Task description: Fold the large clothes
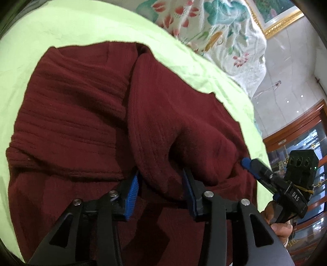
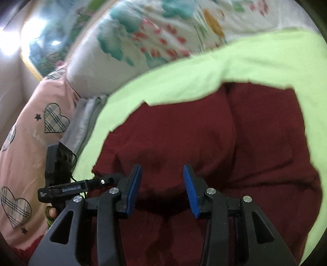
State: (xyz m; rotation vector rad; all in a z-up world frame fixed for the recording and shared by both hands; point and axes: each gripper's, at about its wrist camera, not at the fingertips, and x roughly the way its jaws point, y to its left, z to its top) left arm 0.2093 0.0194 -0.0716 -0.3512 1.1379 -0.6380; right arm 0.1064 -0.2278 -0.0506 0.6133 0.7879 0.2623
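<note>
A dark red knit garment (image 1: 81, 114) lies partly folded on a light green sheet (image 1: 67, 26). In the left wrist view my left gripper (image 1: 161, 178) stands open low over the garment's near edge. A raised fold of the cloth sits between its blue pads (image 1: 131, 194), and I see no squeeze on it. My right gripper (image 1: 248, 163) shows at the right edge of that view, its tip at the garment's border, with a hand (image 1: 276, 225) on it. In the right wrist view my right gripper (image 2: 162, 184) is open above the garment (image 2: 204, 133), nothing between its pads. The left gripper (image 2: 96, 180) shows at the left.
A floral quilt (image 2: 153, 36) is bunched behind the green sheet (image 2: 204, 75). A pink pillow with plaid hearts (image 2: 30, 126) lies at the left. A gold-framed picture (image 1: 282, 18), a pale wall and a wooden glass cabinet (image 1: 302, 131) stand beyond the bed's right side.
</note>
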